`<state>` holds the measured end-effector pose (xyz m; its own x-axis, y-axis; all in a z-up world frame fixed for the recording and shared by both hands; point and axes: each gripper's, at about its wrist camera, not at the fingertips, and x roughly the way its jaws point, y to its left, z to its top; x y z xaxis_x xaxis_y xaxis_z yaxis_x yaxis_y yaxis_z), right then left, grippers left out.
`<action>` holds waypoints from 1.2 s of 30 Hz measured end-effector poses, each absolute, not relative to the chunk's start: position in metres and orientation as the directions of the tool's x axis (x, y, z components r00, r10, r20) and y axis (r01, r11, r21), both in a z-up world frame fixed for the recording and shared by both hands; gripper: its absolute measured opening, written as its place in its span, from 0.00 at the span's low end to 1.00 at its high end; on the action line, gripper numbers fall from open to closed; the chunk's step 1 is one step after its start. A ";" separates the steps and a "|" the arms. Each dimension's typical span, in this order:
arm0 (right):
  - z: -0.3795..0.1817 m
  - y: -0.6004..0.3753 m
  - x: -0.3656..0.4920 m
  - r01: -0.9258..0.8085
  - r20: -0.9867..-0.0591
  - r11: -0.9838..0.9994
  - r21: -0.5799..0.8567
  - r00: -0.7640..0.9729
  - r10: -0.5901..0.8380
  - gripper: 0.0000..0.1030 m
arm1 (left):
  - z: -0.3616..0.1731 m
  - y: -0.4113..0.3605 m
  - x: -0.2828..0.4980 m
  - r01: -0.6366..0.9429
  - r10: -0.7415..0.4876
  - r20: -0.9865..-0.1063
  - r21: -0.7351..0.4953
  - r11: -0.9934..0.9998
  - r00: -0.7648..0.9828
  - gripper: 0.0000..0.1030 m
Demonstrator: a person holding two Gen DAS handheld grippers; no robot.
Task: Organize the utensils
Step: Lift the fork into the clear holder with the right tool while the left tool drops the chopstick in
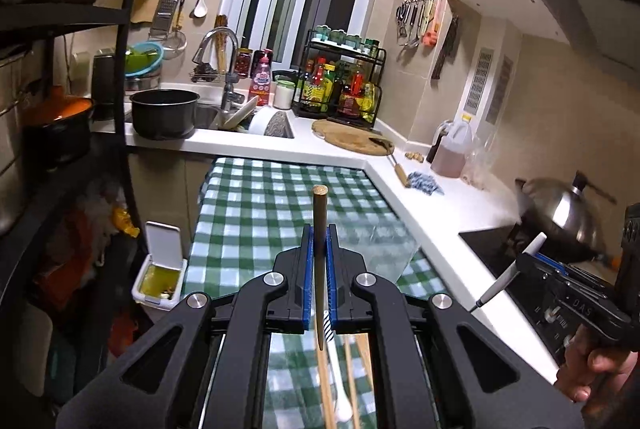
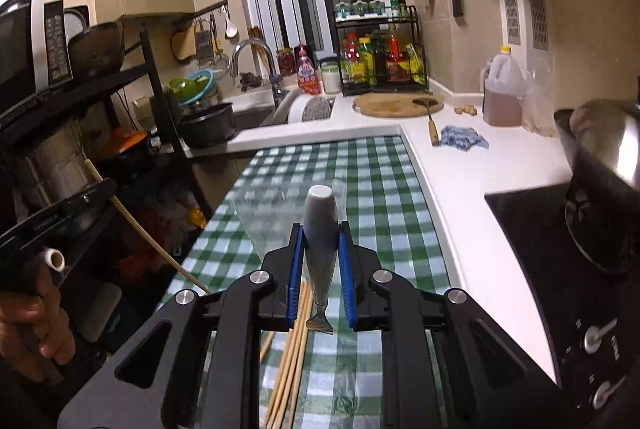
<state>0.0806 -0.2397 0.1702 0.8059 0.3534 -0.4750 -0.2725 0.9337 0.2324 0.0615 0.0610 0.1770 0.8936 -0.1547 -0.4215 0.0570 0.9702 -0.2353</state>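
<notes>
Low in the left wrist picture, the left gripper (image 1: 319, 261) is squeezed tight on one brown chopstick (image 1: 319, 225). The stick stands almost straight up, with its flat end poking above the blue pads. Under it, at the bottom middle, more chopsticks (image 1: 326, 389) and a white spoon (image 1: 340, 381) lie on the green checked cloth (image 1: 248, 213).

Low in the right wrist picture, the right gripper (image 2: 322, 261) is clamped on the fat grey handle of a small metal utensil (image 2: 320, 229). I cannot tell if it is a fork or a spoon. Its metal end hangs down over a bunch of chopsticks (image 2: 294, 349) on the cloth (image 2: 380, 189).

Both things look lifted off the table, so the step seems to be picking up. Next, each one likely needs to go to a holder. No holder shows on the cloth, so finding that spot comes first.

Farther back, in the upper middle, are the sink tap (image 1: 218, 41) and a rack of sauce bottles (image 1: 340, 81)
</notes>
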 end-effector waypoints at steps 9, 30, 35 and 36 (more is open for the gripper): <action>0.248 -0.229 0.134 -0.321 -0.368 0.917 0.236 0.844 0.390 0.17 | 0.248 0.074 0.093 0.107 -0.202 -0.313 -0.295 0.949 0.928 0.06; 0.148 -0.192 0.230 -0.307 -0.518 0.921 0.239 0.762 0.388 0.17 | 0.151 0.045 0.192 0.127 -0.258 -0.460 -0.296 0.947 0.850 0.06; 0.135 -0.188 0.230 -0.290 -0.559 0.936 0.199 0.751 0.352 0.32 | 0.138 0.032 0.196 0.151 -0.271 -0.484 -0.273 0.950 0.832 0.20; 0.135 -0.189 0.230 -0.278 -0.563 0.942 0.189 0.755 0.337 0.36 | 0.139 0.031 0.193 0.144 -0.261 -0.480 -0.267 0.953 0.837 0.28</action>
<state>0.2296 -0.1894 0.1351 0.7546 0.3365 -0.5633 -0.2785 0.9416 0.1895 0.1929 0.0309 0.1386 0.8375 -0.2611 -0.4801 0.1440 0.9528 -0.2671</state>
